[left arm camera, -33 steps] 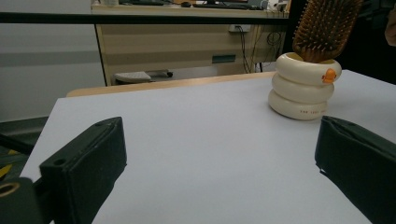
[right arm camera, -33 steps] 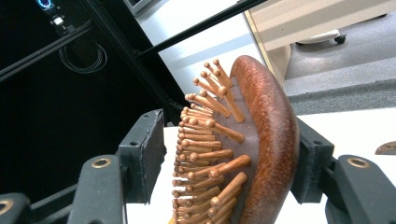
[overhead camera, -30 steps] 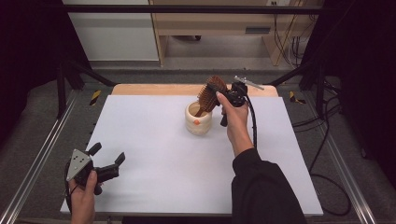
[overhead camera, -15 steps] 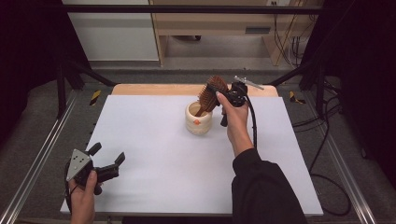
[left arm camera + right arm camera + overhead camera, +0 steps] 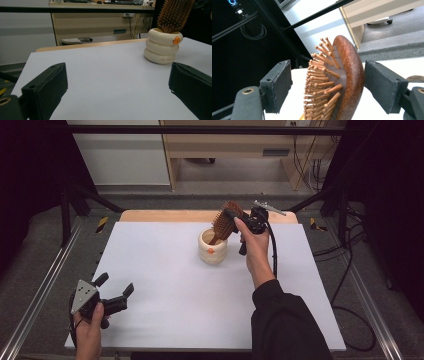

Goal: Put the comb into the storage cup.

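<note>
Since the earlier high view little has shifted: the hairbrush (image 5: pixel 226 221) stands in the cup (image 5: pixel 212 248) as before, both hands sit where they were, and the one change is at the right gripper (image 5: pixel 236 218), whose jaws have just been opening. In the right gripper view those jaws now stand apart on either side of the brush head (image 5: pixel 337 82), with a clear gap between each pad and the brush, so nothing is gripped.

The hairbrush is a wooden paddle brush with a glossy reddish-brown back and rows of light wooden pins tipped with small knobs. Its handle end is down inside the cup and its head leans out above the rim, tilted toward the right gripper. The cup is cream-white, shaped like three stacked rings, with a small orange mark on its upper ring (image 5: pixel 177 40); it stands on the white surface (image 5: pixel 165 270).

The left gripper (image 5: pixel 116 292) is well apart from the cup, at the near left corner of the surface, its jaws wide with nothing between them
</note>
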Demonstrator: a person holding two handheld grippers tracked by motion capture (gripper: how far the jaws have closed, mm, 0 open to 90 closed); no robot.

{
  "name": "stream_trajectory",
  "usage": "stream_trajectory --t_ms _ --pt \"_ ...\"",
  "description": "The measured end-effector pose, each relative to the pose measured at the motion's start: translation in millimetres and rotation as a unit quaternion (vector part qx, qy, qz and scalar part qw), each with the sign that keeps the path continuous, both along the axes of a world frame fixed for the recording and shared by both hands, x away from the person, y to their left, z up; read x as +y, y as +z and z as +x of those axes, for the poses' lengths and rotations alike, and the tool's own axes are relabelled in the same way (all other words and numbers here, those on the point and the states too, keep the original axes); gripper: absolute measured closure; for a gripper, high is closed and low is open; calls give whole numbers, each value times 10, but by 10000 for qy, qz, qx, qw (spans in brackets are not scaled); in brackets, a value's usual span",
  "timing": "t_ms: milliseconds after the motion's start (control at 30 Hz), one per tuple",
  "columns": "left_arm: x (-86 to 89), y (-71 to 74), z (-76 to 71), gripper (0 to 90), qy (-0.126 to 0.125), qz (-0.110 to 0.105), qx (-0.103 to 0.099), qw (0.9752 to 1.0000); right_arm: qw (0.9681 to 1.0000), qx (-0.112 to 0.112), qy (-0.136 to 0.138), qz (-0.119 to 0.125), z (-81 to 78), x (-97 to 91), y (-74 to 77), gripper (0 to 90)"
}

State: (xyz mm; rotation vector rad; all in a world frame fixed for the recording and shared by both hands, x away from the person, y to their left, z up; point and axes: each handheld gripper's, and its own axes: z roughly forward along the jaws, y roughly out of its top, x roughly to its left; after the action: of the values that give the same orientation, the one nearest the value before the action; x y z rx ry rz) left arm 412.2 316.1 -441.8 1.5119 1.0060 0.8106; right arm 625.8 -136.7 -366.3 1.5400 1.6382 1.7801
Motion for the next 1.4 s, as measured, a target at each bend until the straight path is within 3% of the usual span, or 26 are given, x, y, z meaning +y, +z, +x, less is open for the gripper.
stream_trajectory --t_ms 333,767,967,1200,1400 --pt "-1 -1 3 22 11 -7 0 10000 9999 -110 -57 -86 -66 -86 79 168" --pt "-4 -1 2 21 8 5 0 10000 9973 -452 -433 -378 -181 -281 206 106" --pt "-2 0 -1 17 -2 -14 -9 10000 9965 -635 -339 -431 -245 -350 257 85" --pt "2 -1 0 17 9 -25 -5 10000 9960 -683 -278 -513 -289 -401 293 95" --pt "1 -3 2 17 9 -25 1 10000 9942 -760 -255 -715 -343 -477 324 102"
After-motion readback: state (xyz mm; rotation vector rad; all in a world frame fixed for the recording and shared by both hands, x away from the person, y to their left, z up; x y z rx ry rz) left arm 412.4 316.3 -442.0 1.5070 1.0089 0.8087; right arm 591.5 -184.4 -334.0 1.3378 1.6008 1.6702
